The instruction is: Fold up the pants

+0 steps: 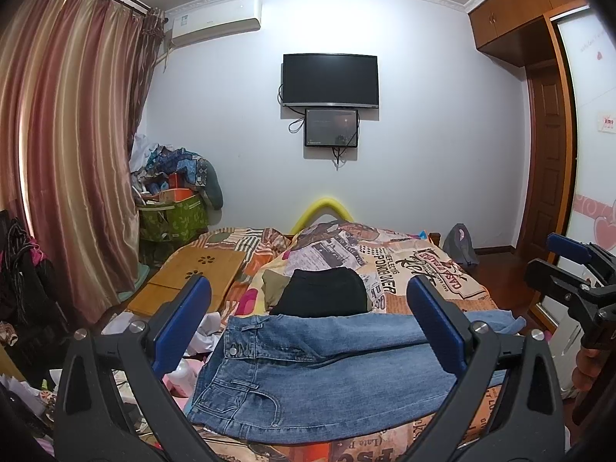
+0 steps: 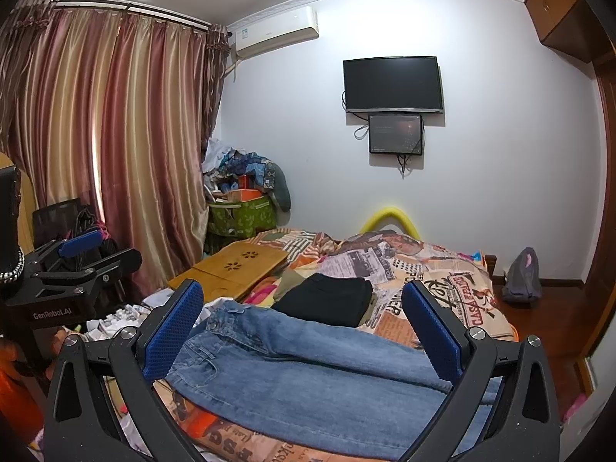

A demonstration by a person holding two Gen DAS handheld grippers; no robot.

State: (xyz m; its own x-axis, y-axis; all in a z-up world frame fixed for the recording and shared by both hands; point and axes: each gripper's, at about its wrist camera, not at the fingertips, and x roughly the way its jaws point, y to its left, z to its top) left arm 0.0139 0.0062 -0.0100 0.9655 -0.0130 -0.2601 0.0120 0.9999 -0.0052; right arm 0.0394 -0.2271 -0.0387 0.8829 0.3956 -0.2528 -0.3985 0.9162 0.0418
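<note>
Jeans [image 1: 331,369] lie flat across a bed [image 1: 431,269] under a newsprint-pattern quilt, waistband to the left, just in front of a folded black garment [image 1: 323,292]. Left gripper [image 1: 308,331] and right gripper [image 2: 304,331] hover above the denim, jaws spread, holding nothing. Striped curtains [image 1: 69,146] hang left; a television [image 1: 330,80] is mounted on the far wall.
</note>
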